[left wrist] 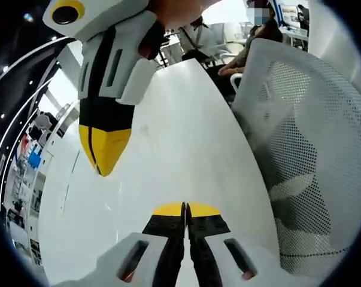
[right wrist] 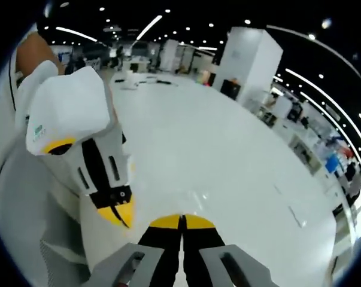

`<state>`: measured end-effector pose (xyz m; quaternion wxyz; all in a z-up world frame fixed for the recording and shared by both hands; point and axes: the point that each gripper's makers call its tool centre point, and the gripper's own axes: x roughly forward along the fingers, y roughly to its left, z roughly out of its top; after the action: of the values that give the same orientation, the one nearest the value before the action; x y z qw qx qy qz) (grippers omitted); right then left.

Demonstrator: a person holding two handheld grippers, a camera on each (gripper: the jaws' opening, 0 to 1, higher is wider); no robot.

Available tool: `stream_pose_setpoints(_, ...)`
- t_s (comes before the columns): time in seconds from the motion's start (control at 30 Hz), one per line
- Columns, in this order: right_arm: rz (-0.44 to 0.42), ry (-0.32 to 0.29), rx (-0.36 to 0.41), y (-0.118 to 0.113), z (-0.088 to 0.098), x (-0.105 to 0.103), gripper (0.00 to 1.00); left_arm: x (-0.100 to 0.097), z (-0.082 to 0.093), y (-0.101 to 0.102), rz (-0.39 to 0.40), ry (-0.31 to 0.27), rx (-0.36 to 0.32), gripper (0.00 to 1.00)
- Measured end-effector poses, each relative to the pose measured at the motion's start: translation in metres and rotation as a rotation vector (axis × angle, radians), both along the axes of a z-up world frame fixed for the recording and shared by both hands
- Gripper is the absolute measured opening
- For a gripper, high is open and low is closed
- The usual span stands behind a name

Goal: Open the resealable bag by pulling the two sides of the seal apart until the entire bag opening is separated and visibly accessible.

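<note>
The left gripper (left wrist: 185,210) and right gripper (right wrist: 182,222) are held with yellow-tipped jaws clenched, nothing visibly grasped. A glossy white counter (left wrist: 168,149) is seen beyond both jaws. A white mesh chair (left wrist: 306,137) is seen beside the left jaws.

White table (left wrist: 186,137), mesh chair (left wrist: 312,137)

The left gripper (left wrist: 185,210) has a smooth white hard-plastic housing, matt black jaw bodies and satin yellow tips pressed together; the right gripper (left wrist: 105,156), seen ahead and to the left of it, shows the same finishes. Beneath both grippers the table (left wrist: 180,143) is a smooth white surface with a soft sheen, and just ahead of the right gripper's tips a thin clear glossy film (right wrist: 198,200) catches small highlights. To the right of the left gripper, the chair (left wrist: 312,119) back is white perforated mesh, matt, in a smooth plastic frame.
</note>
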<state>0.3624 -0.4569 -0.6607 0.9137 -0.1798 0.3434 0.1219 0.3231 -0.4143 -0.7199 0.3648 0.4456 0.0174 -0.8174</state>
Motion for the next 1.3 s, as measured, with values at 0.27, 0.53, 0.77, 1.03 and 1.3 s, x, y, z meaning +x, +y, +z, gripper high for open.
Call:
stream_pose_setpoints(0.27, -0.041, -0.084, -0.064, -0.009, 0.018, 0.004, 0.00, 0.000, -0.001, -0.003, -0.024, -0.045, 0.002, 0.00)
stream_pose_setpoints(0.53, -0.045, -0.096, -0.070, -0.010, 0.019, 0.002, 0.00, 0.006, -0.003, -0.007, -0.013, -0.062, -0.010, 0.00)
stream_pose_setpoints(0.77, -0.044, -0.093, -0.068, -0.011, 0.016, 0.003, 0.00, 0.017, 0.001, -0.015, 0.043, -0.071, -0.031, 0.00)
stream_pose_setpoints(1.03, -0.023, -0.073, -0.098, -0.012, 0.003, 0.006, 0.00, 0.023, 0.004, -0.019, 0.085, -0.061, -0.061, 0.04)
stream_pose_setpoints(1.3, -0.001, -0.062, -0.146, -0.019, -0.007, 0.009, 0.00, 0.025, 0.008, -0.019, 0.127, -0.010, -0.086, 0.13)
